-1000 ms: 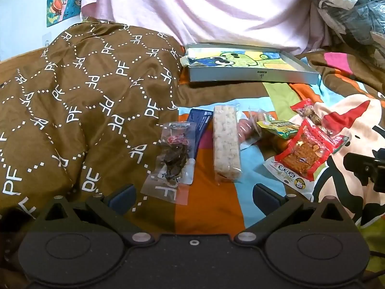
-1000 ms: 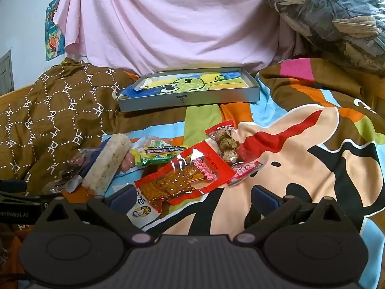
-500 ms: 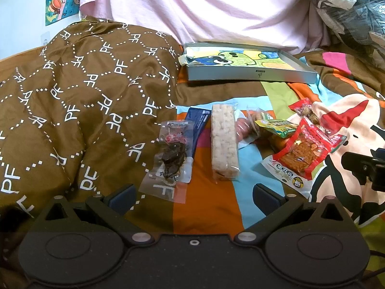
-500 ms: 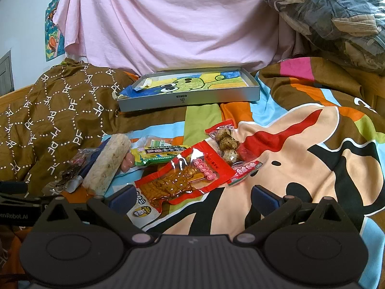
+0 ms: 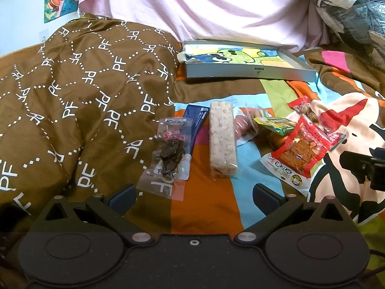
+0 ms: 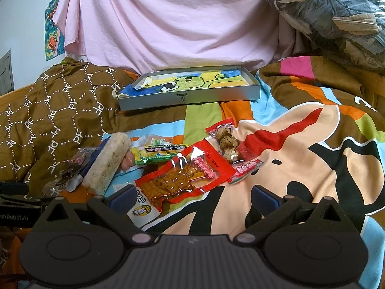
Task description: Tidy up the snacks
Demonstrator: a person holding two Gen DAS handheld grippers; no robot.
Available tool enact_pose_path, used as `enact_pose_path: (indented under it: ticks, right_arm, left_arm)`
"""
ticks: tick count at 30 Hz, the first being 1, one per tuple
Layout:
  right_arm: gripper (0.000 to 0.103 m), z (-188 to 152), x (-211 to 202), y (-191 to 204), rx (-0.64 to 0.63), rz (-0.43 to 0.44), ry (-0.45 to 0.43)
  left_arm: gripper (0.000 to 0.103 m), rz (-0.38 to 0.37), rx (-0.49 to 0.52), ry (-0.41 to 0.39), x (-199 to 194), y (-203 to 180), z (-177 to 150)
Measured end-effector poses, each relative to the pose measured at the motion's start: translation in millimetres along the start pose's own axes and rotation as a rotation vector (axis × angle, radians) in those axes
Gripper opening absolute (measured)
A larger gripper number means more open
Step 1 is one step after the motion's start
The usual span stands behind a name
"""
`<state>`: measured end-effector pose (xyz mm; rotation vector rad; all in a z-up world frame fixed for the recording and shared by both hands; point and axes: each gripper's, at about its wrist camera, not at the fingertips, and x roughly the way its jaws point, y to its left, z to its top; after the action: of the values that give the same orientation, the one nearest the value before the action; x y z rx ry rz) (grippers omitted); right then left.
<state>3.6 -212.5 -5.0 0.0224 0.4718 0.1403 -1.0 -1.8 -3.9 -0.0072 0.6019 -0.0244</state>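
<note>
Left wrist view: the left tongs hover above the bed cover with both fingers spread wide and nothing between them. Just ahead of the left finger lies a clear pouch of dark dried snack, partly overlapping a dark blue packet. Beside these lies a long puffed-rice bar in clear wrap, pointing away from the camera. To its right sit a pink sausage pack, a yellow-green packet and a red packet of orange-brown strips, overlapping one another. A shallow grey box with a cartoon-printed lining rests farther back, well apart from the snacks. A brown patterned quilt is bunched at the left.

Right wrist view: the right tongs are likewise spread wide and empty, held above the bed cover. The red packet of orange-brown strips lies just ahead of the left finger. Behind it lies a red-edged pouch of round brown pieces. The puffed-rice bar lies at the left.
</note>
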Motion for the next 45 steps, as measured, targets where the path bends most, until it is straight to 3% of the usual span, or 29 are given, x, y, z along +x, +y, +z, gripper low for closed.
enact_pose_path:
  ticks: [25, 36, 45]
  right_arm:
    - [0.103, -6, 5, -1, 0.002, -0.001, 0.025]
    - [0.103, 16, 14, -1, -0.151, 0.049, 0.057]
    - [0.103, 62, 35, 4, -0.349, 0.148, 0.096]
  left_arm:
    - [0.102, -0.021, -0.001, 0.035, 7, 2, -1]
    - [0.102, -0.060, 0.100, 0.076, 13, 8, 14]
    - [0.102, -0.117, 0.167, 0.136, 34, 15, 68]
